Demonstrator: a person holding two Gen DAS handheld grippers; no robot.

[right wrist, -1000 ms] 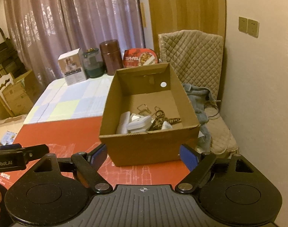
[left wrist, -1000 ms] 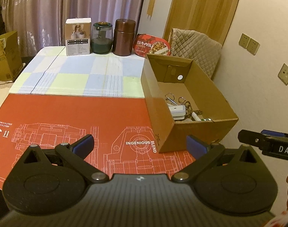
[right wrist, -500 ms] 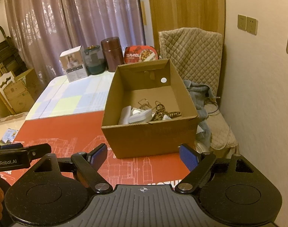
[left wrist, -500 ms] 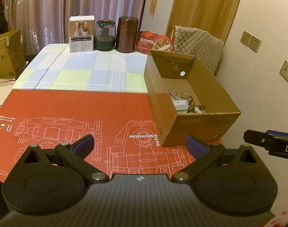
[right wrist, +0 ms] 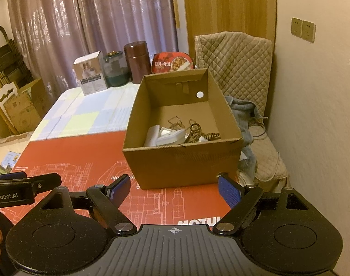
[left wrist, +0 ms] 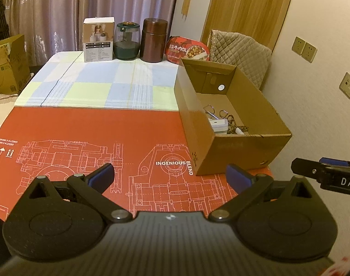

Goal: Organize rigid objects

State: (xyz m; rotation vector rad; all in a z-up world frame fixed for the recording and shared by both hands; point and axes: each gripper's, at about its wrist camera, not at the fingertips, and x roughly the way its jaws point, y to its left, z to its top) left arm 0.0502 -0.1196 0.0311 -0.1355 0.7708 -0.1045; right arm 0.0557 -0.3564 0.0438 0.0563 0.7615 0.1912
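Both grippers are hovering over the red mat's [left wrist: 87, 126] near edge, the left gripper [left wrist: 170, 176] and right gripper [right wrist: 173, 189] each standing wide apart, gripping nothing. The cardboard box [right wrist: 181, 161] is sitting at the mat's right edge, holding white pieces [right wrist: 165, 135] and wire clips [right wrist: 176, 122].

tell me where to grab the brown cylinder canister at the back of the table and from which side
Grip the brown canister across its straight round body, about mid-height, below the lid. It stands upright, so a level approach from the front, over the checked cloth, suits it. The glass jar sits close on one side and the red meal tub on the other, so that gap is tight; a grip from above across the lid may be safer.
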